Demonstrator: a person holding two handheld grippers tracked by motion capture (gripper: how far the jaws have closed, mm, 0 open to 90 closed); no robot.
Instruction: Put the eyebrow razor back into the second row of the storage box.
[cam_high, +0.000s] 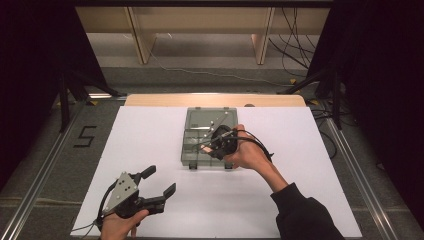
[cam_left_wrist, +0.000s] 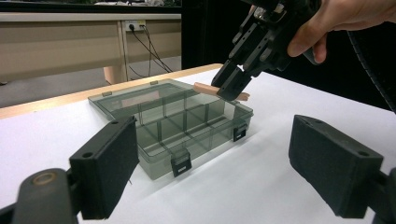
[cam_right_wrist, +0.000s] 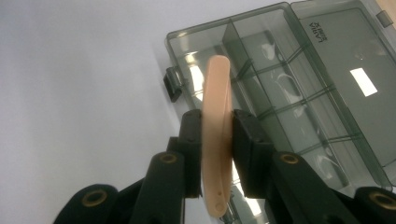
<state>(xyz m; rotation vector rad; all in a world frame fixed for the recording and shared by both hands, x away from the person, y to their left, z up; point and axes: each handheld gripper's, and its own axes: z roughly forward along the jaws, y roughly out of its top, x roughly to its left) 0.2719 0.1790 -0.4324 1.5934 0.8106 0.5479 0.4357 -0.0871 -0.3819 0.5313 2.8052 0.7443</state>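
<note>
A smoky clear compartment box (cam_high: 186, 150) lies open in the middle of the white table, its lid (cam_high: 212, 117) folded flat on the far side. My right gripper (cam_high: 209, 148) hangs over the box's near compartments, shut on a flat peach-coloured strip (cam_high: 204, 148) with rounded ends. In the right gripper view the strip (cam_right_wrist: 218, 88) stands edge-on between the pads (cam_right_wrist: 192, 140), above the box (cam_right_wrist: 299, 79). The left gripper view shows that strip (cam_left_wrist: 203, 87) just over the box rim (cam_left_wrist: 187, 154). My left gripper (cam_high: 160, 181) rests at the front left, open with nothing between its fingers (cam_left_wrist: 112, 168).
White sheet (cam_high: 150, 135) covers the table, with its wooden edge (cam_high: 215, 100) at the back. Dark stands and cables flank the table. A wooden bench (cam_high: 200, 30) stands on the floor beyond.
</note>
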